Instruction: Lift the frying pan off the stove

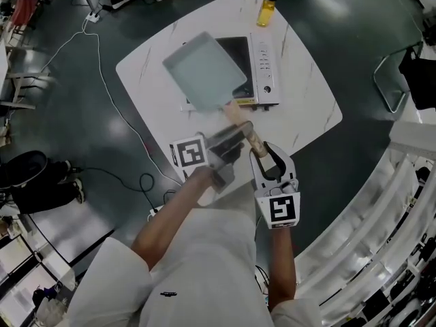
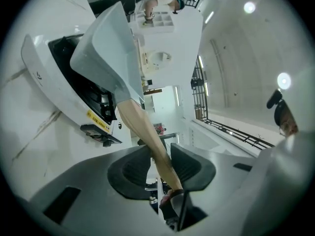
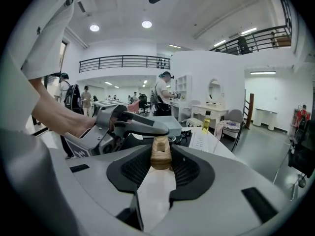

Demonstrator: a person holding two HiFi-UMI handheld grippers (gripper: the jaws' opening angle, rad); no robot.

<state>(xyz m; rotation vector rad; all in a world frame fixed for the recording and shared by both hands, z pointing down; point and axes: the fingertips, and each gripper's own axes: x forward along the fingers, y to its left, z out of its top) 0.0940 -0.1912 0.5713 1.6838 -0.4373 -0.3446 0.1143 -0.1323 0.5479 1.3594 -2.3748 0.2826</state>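
A pale grey-blue square frying pan (image 1: 204,70) hangs tilted over the left part of the black-topped stove (image 1: 262,60) on the white table (image 1: 306,107). Its wooden handle (image 1: 235,113) runs back toward me. My left gripper (image 1: 228,145) is shut on the handle's middle, and in the left gripper view the handle (image 2: 142,127) passes between the pads up to the pan (image 2: 108,48). My right gripper (image 1: 262,159) is shut on the handle's end (image 3: 161,151), just behind the left gripper (image 3: 123,124). The pan looks blurred in the head view.
A yellow oil bottle (image 1: 267,9) stands at the table's far corner, beyond the stove's control panel (image 1: 264,63). Cables (image 1: 102,80) trail across the dark floor at left. A white railing (image 1: 402,182) curves along the right. People stand far off in the right gripper view.
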